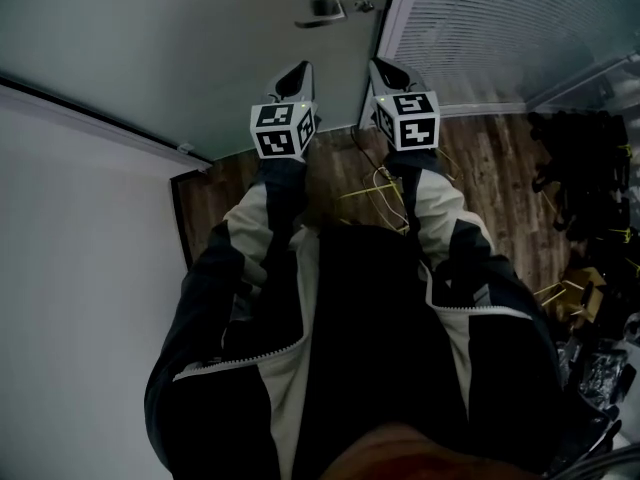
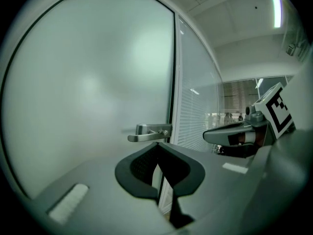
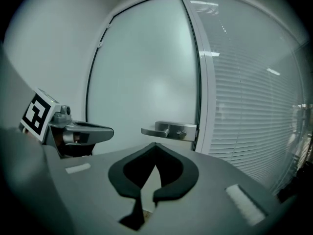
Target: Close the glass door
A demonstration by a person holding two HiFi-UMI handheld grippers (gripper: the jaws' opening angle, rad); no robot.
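The frosted glass door (image 1: 180, 38) fills the top of the head view, and its silver lever handle (image 1: 340, 6) is near the frame edge. My left gripper (image 1: 298, 72) and right gripper (image 1: 384, 70) point at the door side by side, just short of the handle and below it. Neither touches it. In the left gripper view the jaws (image 2: 157, 147) meet at their tips with nothing between them; the handle (image 2: 149, 132) lies just beyond. In the right gripper view the jaws (image 3: 155, 148) are likewise shut and empty, below the handle (image 3: 168, 129). The door's handle edge (image 3: 198, 82) lies along the frame.
A glass wall with blinds (image 1: 480, 28) stands right of the door. A white wall (image 1: 80, 268) runs along the left. On the wood floor (image 1: 480, 178) lie yellow cables (image 1: 375, 188), and black equipment (image 1: 585, 178) is stacked at the right.
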